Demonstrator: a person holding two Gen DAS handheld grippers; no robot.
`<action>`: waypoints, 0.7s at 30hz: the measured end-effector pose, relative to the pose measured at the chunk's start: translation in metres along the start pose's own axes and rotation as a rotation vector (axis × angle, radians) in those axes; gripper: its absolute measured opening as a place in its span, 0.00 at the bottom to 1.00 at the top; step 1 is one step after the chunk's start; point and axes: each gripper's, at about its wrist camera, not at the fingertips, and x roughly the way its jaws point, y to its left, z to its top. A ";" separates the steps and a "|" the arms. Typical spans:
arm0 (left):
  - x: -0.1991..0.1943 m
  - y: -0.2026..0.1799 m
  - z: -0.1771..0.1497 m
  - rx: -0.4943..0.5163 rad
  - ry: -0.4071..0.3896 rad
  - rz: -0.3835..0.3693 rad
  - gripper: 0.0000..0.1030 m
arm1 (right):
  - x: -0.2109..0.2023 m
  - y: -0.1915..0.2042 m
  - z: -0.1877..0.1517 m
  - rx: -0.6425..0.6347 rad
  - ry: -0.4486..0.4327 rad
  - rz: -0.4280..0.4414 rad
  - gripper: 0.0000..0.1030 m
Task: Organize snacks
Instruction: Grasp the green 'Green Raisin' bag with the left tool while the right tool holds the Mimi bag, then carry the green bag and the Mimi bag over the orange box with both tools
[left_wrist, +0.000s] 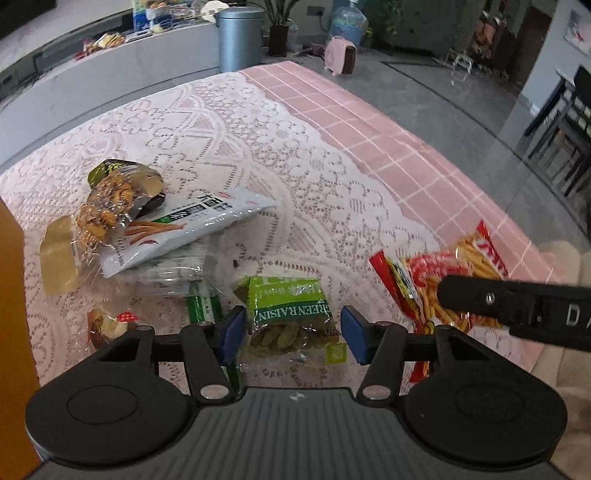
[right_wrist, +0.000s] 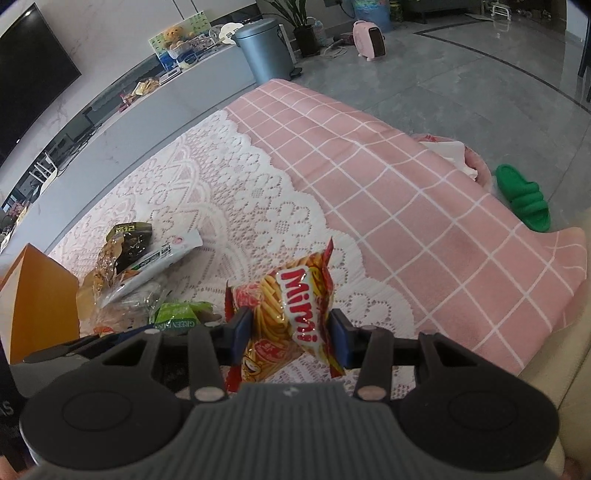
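Snacks lie on a table covered by a white lace cloth (left_wrist: 258, 147) over a pink checked cloth (right_wrist: 406, 206).

Left gripper (left_wrist: 291, 334): the blue pads (left_wrist: 232, 332) stand on either side of a green raisin packet (left_wrist: 291, 314) that lies flat on the lace near the table's near edge. The left pad is at the packet's edge; a gap shows between the right pad and the packet. The fingers are therefore released, not clamped.

Right gripper (right_wrist: 291, 338): the fingers are clenched on a red bag of stick snacks (right_wrist: 291, 306). Both blue pads press the bag's sides and the bag stands upright between them, raised off the lace. In the left wrist view this bag (left_wrist: 443, 273) appears to the right of the raisin packet, near the scalloped border where the lace meets the pink cloth.

Outward from the raisin packet, toward the table's left side:
- a green stick packet (left_wrist: 201, 310) just beside the left pad;
- a clear wrapped item with a red patch (left_wrist: 110, 321) near the near left edge;
- a heap made of a white packet (left_wrist: 184, 229), a clear bag of brown snacks (left_wrist: 107, 206) and a dark green packet (left_wrist: 125, 173), all overlapping.

An orange box (right_wrist: 40, 295) stands at the table's left edge, beside the heap.

Beyond the table: a grey bin (right_wrist: 266, 51), a pink heater (right_wrist: 371, 38) and a green slipper (right_wrist: 524, 195) on the floor.
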 end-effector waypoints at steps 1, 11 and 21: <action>0.003 -0.002 -0.001 0.009 0.018 0.000 0.55 | 0.000 0.000 0.000 -0.003 0.000 0.001 0.43; -0.001 -0.001 -0.010 -0.023 0.016 0.003 0.44 | 0.000 0.001 -0.001 -0.021 -0.001 0.014 0.43; -0.050 -0.010 -0.008 0.007 -0.085 0.013 0.41 | -0.008 0.000 -0.004 -0.024 -0.031 0.033 0.43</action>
